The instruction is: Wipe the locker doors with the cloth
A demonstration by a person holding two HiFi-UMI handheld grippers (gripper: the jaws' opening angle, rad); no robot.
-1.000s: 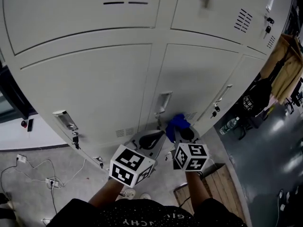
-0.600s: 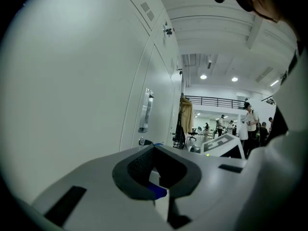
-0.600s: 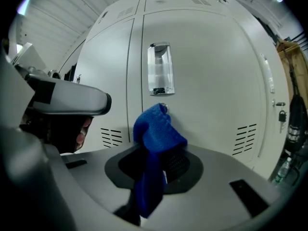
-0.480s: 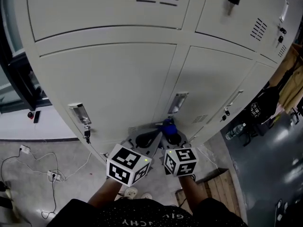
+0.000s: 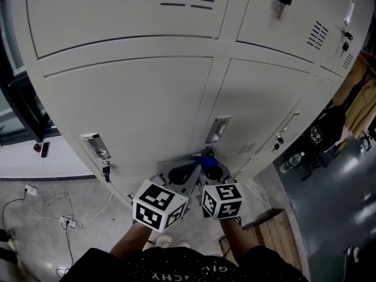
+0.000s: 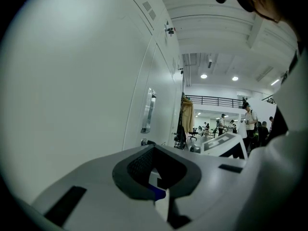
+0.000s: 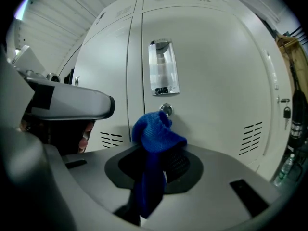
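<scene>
Head view: bottle (image 5: 292,160) beside lockers (image 5: 129,98)

Locker doors (image 5: 135,104) dead ahead; open floor (image 5: 329,210) to right

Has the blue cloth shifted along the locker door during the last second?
Yes. The cloth went left: it was right of the recessed handle, now below-left.

Concealed and truncated items

In the head view, the cloth (image 5: 206,160) is mostly hidden behind the right gripper (image 5: 212,170), and the upper locker doors (image 5: 117,10) are cut off by the top edge. In the left gripper view, the people (image 6: 248,121) at centre right are too small to be resolved.
</scene>
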